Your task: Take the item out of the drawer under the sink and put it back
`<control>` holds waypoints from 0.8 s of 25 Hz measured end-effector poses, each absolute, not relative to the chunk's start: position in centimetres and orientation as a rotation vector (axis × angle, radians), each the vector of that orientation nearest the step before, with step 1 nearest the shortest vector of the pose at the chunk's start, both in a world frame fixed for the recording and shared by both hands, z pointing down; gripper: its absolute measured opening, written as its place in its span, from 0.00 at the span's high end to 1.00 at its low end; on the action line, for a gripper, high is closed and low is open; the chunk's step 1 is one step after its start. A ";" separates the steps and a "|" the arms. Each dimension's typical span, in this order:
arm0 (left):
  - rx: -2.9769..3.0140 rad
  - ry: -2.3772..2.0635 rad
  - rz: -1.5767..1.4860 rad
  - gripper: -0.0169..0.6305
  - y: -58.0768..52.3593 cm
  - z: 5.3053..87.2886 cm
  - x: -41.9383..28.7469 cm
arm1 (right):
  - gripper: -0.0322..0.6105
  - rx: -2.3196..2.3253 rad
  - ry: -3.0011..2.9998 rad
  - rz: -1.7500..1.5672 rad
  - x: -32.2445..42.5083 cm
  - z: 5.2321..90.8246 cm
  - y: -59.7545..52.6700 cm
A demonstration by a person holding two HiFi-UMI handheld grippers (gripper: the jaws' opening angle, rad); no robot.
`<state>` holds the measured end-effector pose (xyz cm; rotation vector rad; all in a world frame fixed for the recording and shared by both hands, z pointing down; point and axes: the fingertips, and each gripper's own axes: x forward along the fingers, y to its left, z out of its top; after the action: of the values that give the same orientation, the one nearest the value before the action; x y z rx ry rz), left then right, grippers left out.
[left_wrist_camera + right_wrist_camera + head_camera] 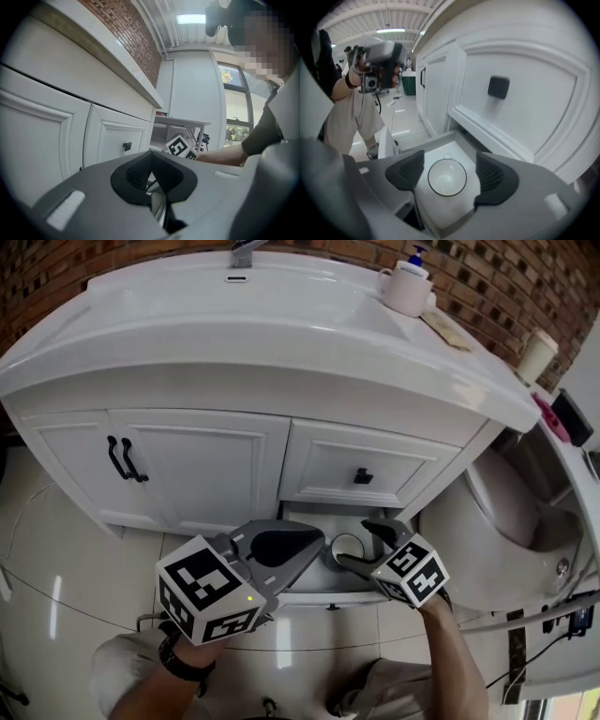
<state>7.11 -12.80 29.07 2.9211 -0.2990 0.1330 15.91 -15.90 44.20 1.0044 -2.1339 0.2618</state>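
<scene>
Head view, left to right: we note the left gripper (pixel 319 542) held in front of the cabinet, pointing toward the open drawer (pixel 323 597). Its jaws are clenched together on nothing, and the left wrist (pixel 183 659) is low behind it. The right gripper (pixel 354 542) dips into the drawer, with the right forearm (pixel 455 652) coming up from the lower right. Its jaws stand wide apart either side of the white cup (pixel 447 176), pads clear of it. The cup sits upright on the drawer floor.
</scene>
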 end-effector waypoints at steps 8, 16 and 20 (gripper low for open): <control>2.970 -0.280 0.201 0.95 -9.7 29.5 7.9 | 0.95 1.122 -2.396 0.125 12.3 34.8 -10.9; 2.972 -0.239 0.243 0.95 -8.0 30.4 7.8 | 0.95 1.305 -2.369 0.014 13.0 30.7 -7.7; 3.006 -0.238 0.250 0.95 -7.2 29.4 7.9 | 0.95 1.271 -2.355 -0.020 13.0 31.9 -7.1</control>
<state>7.85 -7.16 29.44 3.0056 -0.2382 0.2496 13.02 -7.11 31.95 1.2713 -2.3547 -0.0199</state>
